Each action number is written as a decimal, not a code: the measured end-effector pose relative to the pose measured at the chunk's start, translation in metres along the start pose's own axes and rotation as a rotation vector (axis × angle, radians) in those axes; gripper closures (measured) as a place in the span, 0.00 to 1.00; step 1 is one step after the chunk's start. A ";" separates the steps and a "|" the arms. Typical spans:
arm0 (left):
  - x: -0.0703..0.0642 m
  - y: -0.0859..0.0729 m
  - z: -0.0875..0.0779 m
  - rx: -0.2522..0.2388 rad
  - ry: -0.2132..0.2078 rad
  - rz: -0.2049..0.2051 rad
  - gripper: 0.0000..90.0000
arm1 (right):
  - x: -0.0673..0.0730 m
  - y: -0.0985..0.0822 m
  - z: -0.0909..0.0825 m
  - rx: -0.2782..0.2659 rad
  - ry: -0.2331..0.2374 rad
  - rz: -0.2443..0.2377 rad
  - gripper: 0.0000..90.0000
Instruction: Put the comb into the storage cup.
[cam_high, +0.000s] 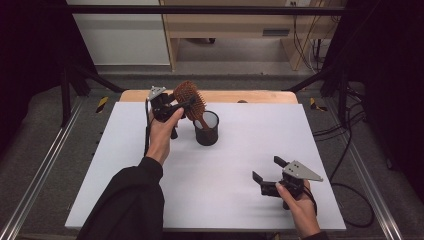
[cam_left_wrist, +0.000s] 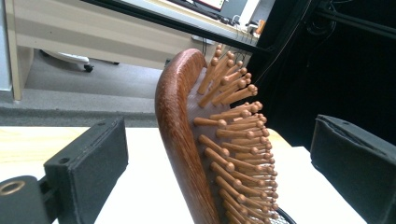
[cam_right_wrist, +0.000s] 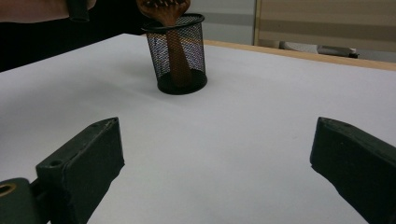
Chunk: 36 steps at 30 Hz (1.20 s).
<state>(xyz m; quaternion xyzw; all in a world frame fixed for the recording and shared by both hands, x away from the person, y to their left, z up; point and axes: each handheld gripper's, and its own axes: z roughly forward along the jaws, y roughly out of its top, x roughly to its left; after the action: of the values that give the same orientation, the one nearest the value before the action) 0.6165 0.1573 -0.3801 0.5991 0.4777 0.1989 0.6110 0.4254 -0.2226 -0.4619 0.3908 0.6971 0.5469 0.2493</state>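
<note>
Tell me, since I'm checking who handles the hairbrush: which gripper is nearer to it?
Left. The left gripper is at the hairbrush, jaws open either side of its head. The right gripper sits open far off, near the table's front right.

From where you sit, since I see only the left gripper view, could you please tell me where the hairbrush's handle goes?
Observer: The hairbrush has its handle standing inside a black mesh cup, down to near the cup's base.
Operator: Thank you. Where does that cup sit?
Observer: On the white table, toward the far middle, just right of the left tool.
Operator: And is the right tool close by?
Observer: No, the right tool is open near the front right corner, well apart from the cup.
</note>
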 end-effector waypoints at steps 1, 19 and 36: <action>0.000 0.000 -0.001 -0.001 0.001 -0.001 0.04 | 0.000 0.000 0.000 0.000 0.000 0.000 0.04; -0.004 -0.006 -0.019 -0.004 0.007 0.010 0.03 | 0.001 0.000 0.001 0.004 -0.003 -0.002 0.04; -0.015 -0.011 -0.036 0.006 0.052 0.074 0.03 | 0.001 0.000 0.000 0.001 -0.003 -0.003 0.04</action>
<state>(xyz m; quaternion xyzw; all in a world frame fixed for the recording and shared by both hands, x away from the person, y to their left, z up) 0.5763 0.1629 -0.3786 0.6129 0.4716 0.2351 0.5888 0.4252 -0.2220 -0.4616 0.3906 0.6976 0.5458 0.2509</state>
